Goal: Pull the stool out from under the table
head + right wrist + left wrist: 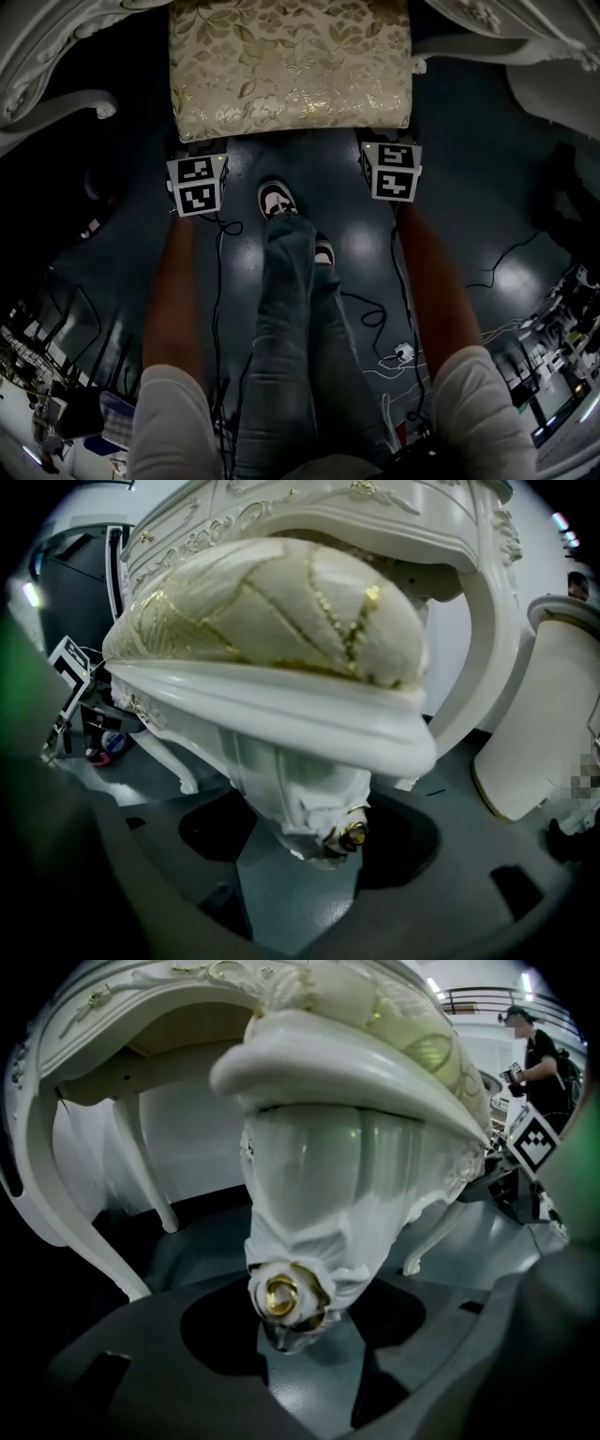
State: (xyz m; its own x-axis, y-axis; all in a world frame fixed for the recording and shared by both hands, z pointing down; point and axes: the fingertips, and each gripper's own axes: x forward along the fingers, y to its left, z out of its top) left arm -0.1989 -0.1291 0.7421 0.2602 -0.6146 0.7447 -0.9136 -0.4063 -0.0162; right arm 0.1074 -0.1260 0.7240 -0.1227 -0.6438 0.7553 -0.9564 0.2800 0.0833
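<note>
The stool has a gold floral cushion and carved white legs, and stands at the edge of the ornate white table. My left gripper is at its near left corner and my right gripper at its near right corner; their jaws are hidden under the seat rim. In the left gripper view the left gripper has its jaws against both sides of the leg with the gold rose. In the right gripper view the right gripper holds the other front leg the same way.
My legs and shoes stand just behind the stool between the two arms. Cables trail over the dark floor behind me. The table's curved legs flank the stool. A white pedestal stands at the right, a person far back.
</note>
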